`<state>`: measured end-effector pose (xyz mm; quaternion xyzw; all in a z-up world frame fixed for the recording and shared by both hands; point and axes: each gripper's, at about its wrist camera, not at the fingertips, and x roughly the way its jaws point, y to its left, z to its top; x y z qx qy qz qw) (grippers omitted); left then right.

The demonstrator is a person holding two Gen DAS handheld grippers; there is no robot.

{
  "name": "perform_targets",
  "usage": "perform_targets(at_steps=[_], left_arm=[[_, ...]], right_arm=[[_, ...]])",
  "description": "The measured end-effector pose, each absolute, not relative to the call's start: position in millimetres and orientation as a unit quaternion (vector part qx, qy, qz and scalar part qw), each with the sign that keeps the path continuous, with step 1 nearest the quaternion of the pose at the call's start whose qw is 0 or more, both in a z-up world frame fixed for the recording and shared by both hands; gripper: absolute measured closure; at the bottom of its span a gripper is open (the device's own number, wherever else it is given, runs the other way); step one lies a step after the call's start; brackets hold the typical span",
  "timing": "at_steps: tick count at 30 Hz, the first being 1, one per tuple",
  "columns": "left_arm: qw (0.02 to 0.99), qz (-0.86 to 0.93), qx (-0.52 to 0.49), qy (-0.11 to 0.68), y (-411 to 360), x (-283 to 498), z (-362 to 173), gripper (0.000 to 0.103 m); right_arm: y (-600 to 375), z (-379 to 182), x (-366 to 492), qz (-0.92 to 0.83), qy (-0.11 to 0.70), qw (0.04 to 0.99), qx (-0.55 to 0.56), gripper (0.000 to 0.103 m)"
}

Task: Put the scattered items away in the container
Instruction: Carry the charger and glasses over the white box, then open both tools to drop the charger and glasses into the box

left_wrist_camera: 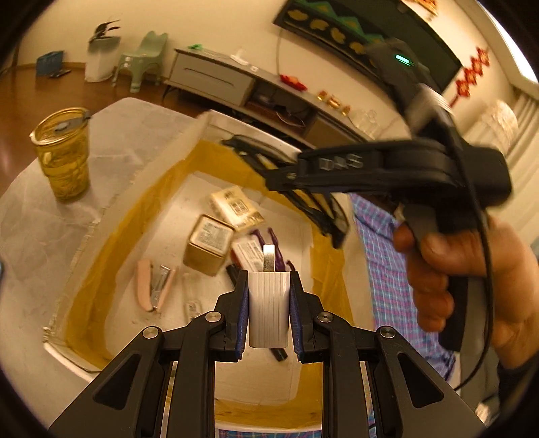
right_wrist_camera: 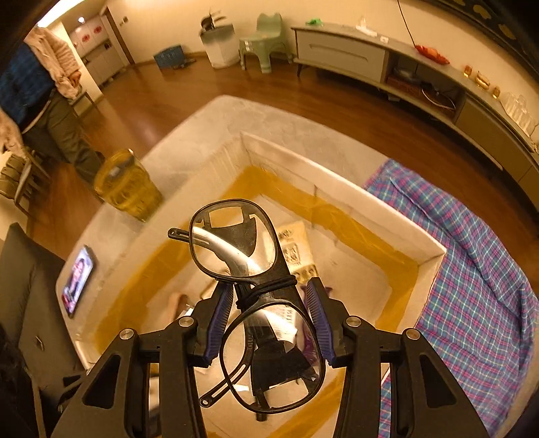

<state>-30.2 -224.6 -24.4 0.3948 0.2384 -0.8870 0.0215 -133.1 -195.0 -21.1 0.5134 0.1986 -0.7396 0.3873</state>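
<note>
Above the box (right_wrist_camera: 431,259), glasses (right_wrist_camera: 256,303) lengthwise along fingers.

Glossy wood floor (right_wrist_camera: 188,97), cream wall (right_wrist_camera: 340,13) ahead of the hand-held gripper, long grey media cabinet (right_wrist_camera: 340,55) along it, green plastic chair (right_wrist_camera: 264,40) beside white bin (right_wrist_camera: 219,45), plaid cloth (right_wrist_camera: 478,266) right, warm indoor light

You're working in a home living room: wood floor (right_wrist_camera: 188,91), a long low media cabinet (right_wrist_camera: 387,64) against the wall, a small green stool (right_wrist_camera: 262,40), red hanging decorations (left_wrist_camera: 470,72).
</note>
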Motion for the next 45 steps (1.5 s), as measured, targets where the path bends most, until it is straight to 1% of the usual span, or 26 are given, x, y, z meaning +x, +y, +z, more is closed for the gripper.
perform_targets(at_steps=[4, 11, 19, 32, 38, 40, 42, 43, 45], left_arm=[[0.032, -0.895, 0.403, 0.189, -207, -34, -26, 0.082], [0.038, -0.897, 0.409, 0.162, -196, -35, -26, 0.082], [0.047, -0.89, 0.417, 0.176, -209, -33, -30, 0.082], [0.047, -0.879, 0.431, 0.199, -221, -33, -41, 0.081], [0.048, -0.87, 0.436, 0.225, -231, -30, -44, 0.081], [0.047, -0.869, 0.438, 0.227, -232, -31, -46, 0.074], [0.049, -0.867, 0.438, 0.232, -235, -29, -47, 0.065], [0.048, -0.867, 0.437, 0.234, -236, -28, -47, 0.064], [0.044, -0.867, 0.437, 0.235, -236, -27, -47, 0.06]], right_arm=[[-192, -29, -141, -0.737, 0.205, 0.379, 0.52, 0.056], [-193, -42, -155, -0.737, 0.208, 0.362, 0.532, 0.056], [-202, -59, -159, -0.733, 0.219, 0.348, 0.542, 0.056], [-202, -64, -162, -0.735, 0.229, 0.322, 0.551, 0.056], [-201, -67, -165, -0.739, 0.226, 0.312, 0.552, 0.055], [-200, -66, -166, -0.741, 0.224, 0.311, 0.552, 0.055], [-200, -66, -166, -0.742, 0.221, 0.31, 0.552, 0.055], [-199, -65, -166, -0.743, 0.219, 0.31, 0.551, 0.055], [-197, -63, -166, -0.744, 0.215, 0.31, 0.551, 0.055]])
